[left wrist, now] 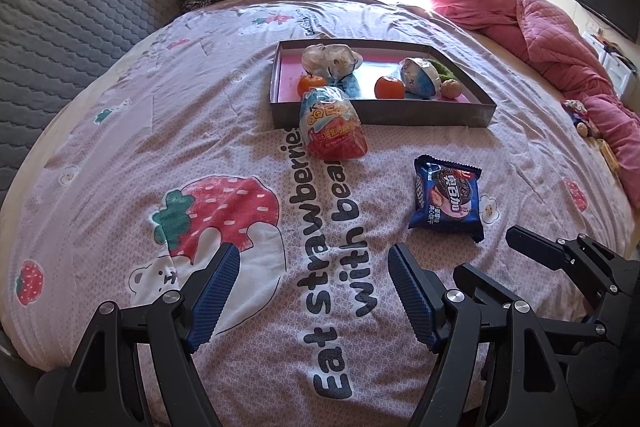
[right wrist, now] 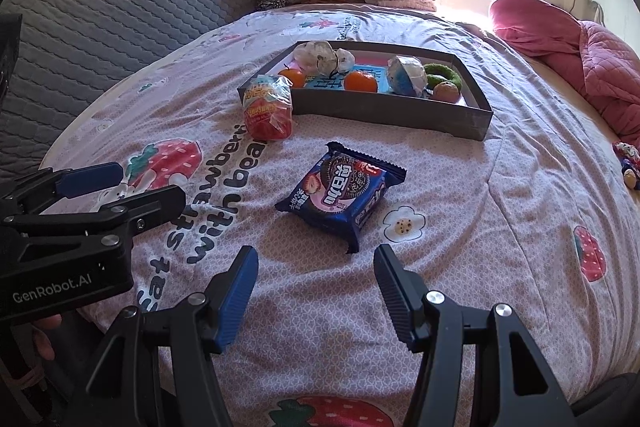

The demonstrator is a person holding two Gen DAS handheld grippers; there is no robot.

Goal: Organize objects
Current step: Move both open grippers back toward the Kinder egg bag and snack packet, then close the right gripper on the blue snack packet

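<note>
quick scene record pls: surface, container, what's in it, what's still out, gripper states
surface: bedsheet, strawberry print
container: shallow grey box
inside: two oranges, wrapped white bundle, blue-white packet, green ring, brownish round item
outside: blue cookie packet; red snack bag against the box front
left gripper: open, empty
right gripper: open, empty

Blue cookie packet (right wrist: 340,193) flat before tray (right wrist: 384,111)
</note>
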